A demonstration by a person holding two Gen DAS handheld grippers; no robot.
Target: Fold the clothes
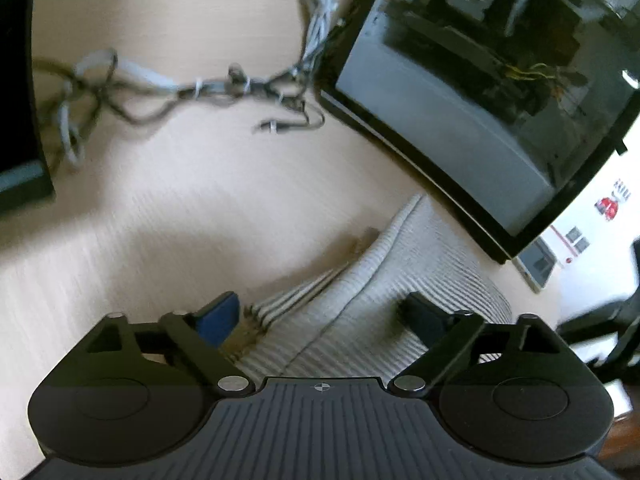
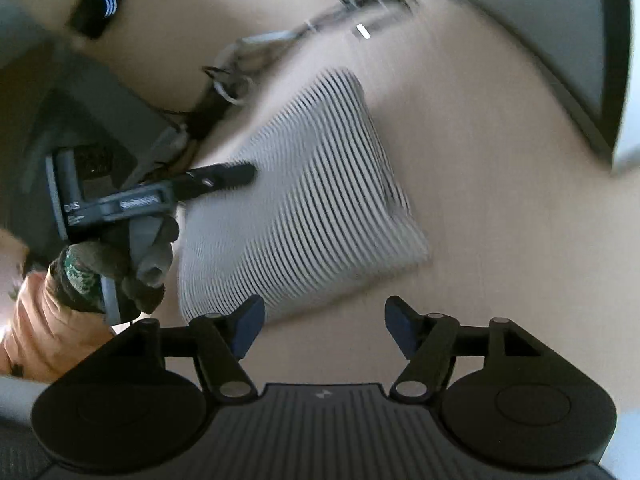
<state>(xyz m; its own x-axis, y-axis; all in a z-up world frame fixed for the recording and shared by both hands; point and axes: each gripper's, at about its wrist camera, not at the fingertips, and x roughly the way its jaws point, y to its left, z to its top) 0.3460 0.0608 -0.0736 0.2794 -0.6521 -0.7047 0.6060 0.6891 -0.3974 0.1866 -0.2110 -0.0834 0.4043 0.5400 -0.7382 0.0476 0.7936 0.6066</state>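
Note:
A white garment with thin dark stripes [image 2: 312, 200] lies folded into a compact rectangle on the pale wooden table [image 2: 500, 200]. It also shows in the left wrist view [image 1: 360, 288], right under my left gripper [image 1: 324, 316], which is open with its jaws spread over the cloth's edge. In the right wrist view the left gripper [image 2: 236, 174] rests its tips at the garment's left edge. My right gripper [image 2: 324, 324] is open and empty, just off the garment's near edge, above bare table.
A tangle of grey and black cables [image 1: 192, 88] lies across the table's far side. A dark monitor [image 1: 500, 92] stands at the right, another dark screen [image 1: 16, 80] at the left. A gloved hand [image 2: 116, 264] holds the left gripper.

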